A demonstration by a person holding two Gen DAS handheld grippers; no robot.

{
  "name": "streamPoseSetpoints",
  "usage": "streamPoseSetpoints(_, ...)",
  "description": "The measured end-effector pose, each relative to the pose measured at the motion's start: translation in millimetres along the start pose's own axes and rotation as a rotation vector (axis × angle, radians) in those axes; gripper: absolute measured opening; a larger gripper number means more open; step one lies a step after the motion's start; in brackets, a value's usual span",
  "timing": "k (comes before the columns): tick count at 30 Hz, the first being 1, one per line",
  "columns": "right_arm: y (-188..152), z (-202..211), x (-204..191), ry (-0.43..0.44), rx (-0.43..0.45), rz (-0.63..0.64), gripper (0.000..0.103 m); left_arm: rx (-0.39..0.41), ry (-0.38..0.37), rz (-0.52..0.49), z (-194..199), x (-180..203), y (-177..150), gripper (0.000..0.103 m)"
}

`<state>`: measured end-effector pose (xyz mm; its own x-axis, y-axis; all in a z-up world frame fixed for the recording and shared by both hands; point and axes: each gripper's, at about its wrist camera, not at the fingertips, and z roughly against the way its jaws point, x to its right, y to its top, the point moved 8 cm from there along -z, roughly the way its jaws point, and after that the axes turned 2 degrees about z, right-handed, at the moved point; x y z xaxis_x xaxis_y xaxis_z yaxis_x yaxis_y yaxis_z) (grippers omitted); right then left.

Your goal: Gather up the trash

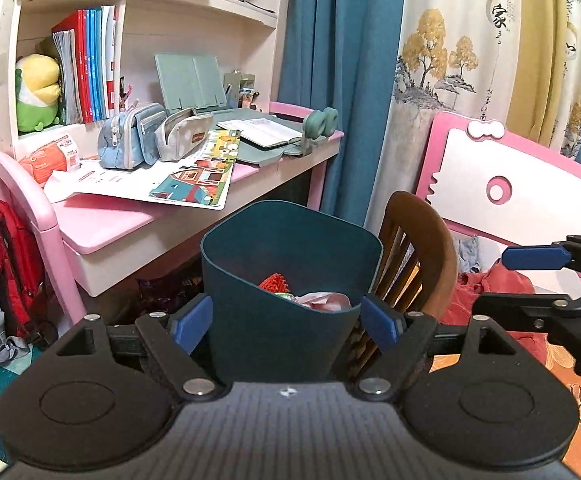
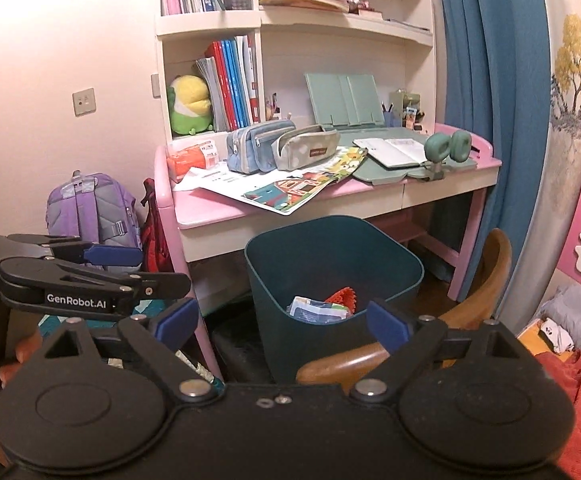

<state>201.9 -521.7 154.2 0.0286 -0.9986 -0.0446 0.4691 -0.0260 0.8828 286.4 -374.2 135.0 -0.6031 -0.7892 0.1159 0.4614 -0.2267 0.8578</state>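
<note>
Pink and cluttered, the counter (image 2: 218, 210) stands against the wall under white bookshelves, with blue curtains beside it. A teal trash bin (image 2: 332, 264) sits in front of the counter, beside a wooden chair (image 2: 486, 280). Inside the bin lie trash pieces: a red ridged item (image 2: 344, 296) and a blue-and-white wrapper (image 2: 314, 310); the left wrist view also shows pinkish crumpled plastic (image 1: 324, 300) there.

On the counter behind the bin lie a colourful farm poster (image 2: 298, 190), 2 pencil cases, blue (image 2: 258, 146) and grey (image 2: 306, 148), and an open notebook (image 2: 394, 152). A purple backpack (image 2: 90, 212) rests on the floor left of the counter.

Left tongs (image 1: 286, 322) are spread wide, and the bin appears between their blue pads in that view, not gripped. Right tongs (image 2: 282, 322) are also spread wide and hold nothing, aimed at the bin from slightly farther back.
</note>
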Motion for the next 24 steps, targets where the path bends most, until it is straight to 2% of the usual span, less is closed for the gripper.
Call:
streamPoseSetpoints(1, -1.3, 2.4, -1.3, -0.002, 0.004, 0.002, 0.093, 0.0, -0.005, -0.002, 2.1, 1.1, -2.1, 0.087)
streamPoseSetpoints(3, -4.5, 6.6, -4.1, -0.006, 0.011, 0.005, 0.094, 0.011, -0.017, -0.004, 7.5, 3.4, -5.5, 0.102)
streamPoseSetpoints(4, -5.9, 8.6, -4.8, -0.01, 0.015, 0.005, 0.094, 0.022, -0.022, -0.002, 10.7, 4.3, -6.9, 0.103)
streamPoseSetpoints(24, -16.5, 31.0, -16.8, -0.019, 0.061, 0.012, 0.098, 0.062, -0.071, -0.036, 36.8, 18.7, -23.5, 0.103)
